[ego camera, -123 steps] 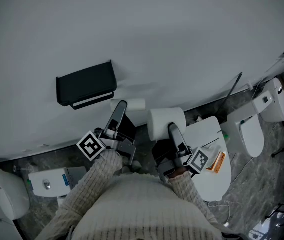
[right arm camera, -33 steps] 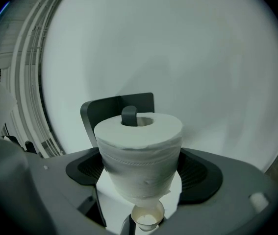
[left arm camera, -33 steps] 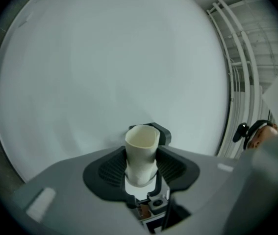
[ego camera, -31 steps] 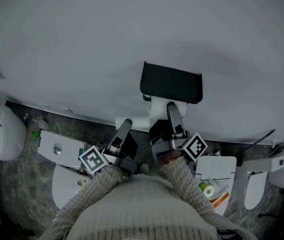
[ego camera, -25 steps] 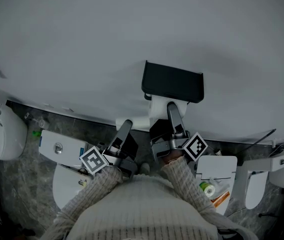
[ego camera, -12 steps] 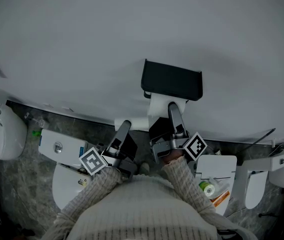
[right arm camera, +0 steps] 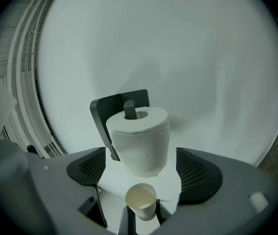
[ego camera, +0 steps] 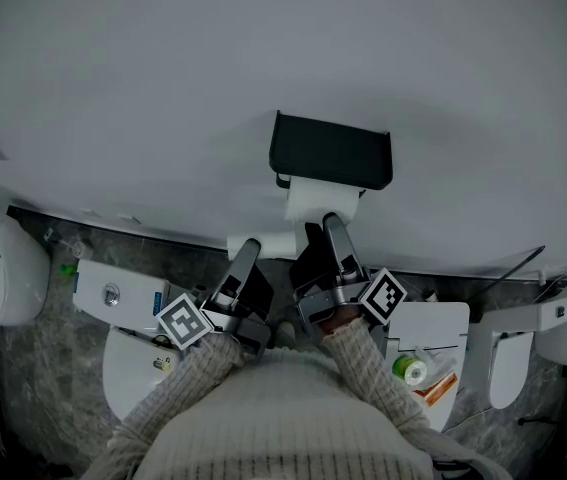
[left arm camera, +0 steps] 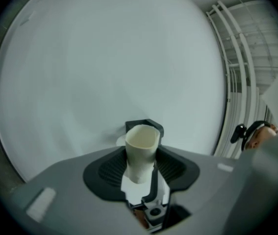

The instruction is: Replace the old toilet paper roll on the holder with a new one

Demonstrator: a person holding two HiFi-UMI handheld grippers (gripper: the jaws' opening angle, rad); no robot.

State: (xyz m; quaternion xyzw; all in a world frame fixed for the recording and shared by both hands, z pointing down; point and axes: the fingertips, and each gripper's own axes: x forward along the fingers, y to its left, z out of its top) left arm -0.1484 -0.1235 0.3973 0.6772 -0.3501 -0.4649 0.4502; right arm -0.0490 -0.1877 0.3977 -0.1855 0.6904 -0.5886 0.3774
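At the left, a bare cardboard tube (left arm camera: 141,141) is pinched between the pads of the left gripper (left arm camera: 141,156). At the middle, the new roll (right arm camera: 139,141), carried well apart from the black holder (ego camera: 330,151) some seconds ago, is now threaded on the holder's bar (right arm camera: 130,109), so the exchange is judged all but done. The right gripper (right arm camera: 141,160) is spread wide about the roll's lower end; whether its pads press it cannot quite be made out. No brand can be read: only square patterns are shown on the marker cubes (ego camera: 183,320), and the orange packet's (ego camera: 430,388) print is too small.
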